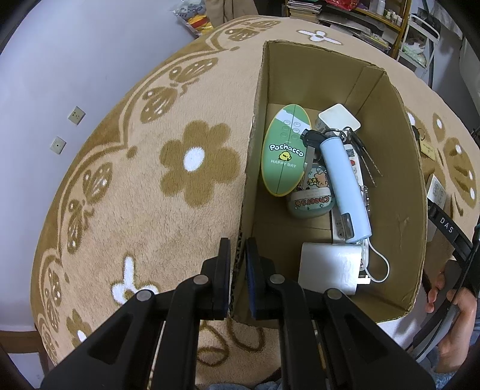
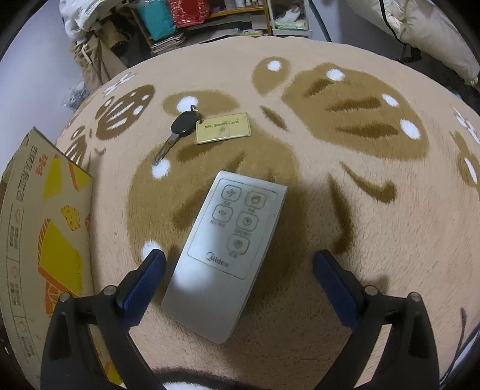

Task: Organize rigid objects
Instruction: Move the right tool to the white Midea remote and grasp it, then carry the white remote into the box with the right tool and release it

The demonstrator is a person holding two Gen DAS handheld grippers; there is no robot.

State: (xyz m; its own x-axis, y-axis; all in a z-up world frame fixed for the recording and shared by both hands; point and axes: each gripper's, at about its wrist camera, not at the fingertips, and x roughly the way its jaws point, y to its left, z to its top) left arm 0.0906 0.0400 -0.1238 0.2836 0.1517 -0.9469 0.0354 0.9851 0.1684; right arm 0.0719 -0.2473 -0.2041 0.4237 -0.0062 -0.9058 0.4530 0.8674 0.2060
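Observation:
My left gripper (image 1: 238,255) is shut on the near left wall of an open cardboard box (image 1: 255,156). Inside lie a green Pochacco case (image 1: 283,150), a pale blue cylinder (image 1: 345,186), a round "Cheers" item (image 1: 310,201), keys (image 1: 357,144), a white square block (image 1: 339,118) and a white roll (image 1: 330,267). My right gripper (image 2: 238,264) is open and straddles the near half of a white Midea remote (image 2: 228,243) lying flat on the rug. A black key with a gold NFC card (image 2: 223,127) lies beyond it.
The beige flower-patterned rug (image 1: 150,195) covers the surface. The box's printed outer wall (image 2: 45,240) stands just left of my right gripper. Shelves and clutter (image 2: 210,21) sit beyond the rug's far edge. A hand holding the other gripper (image 1: 450,300) shows at right.

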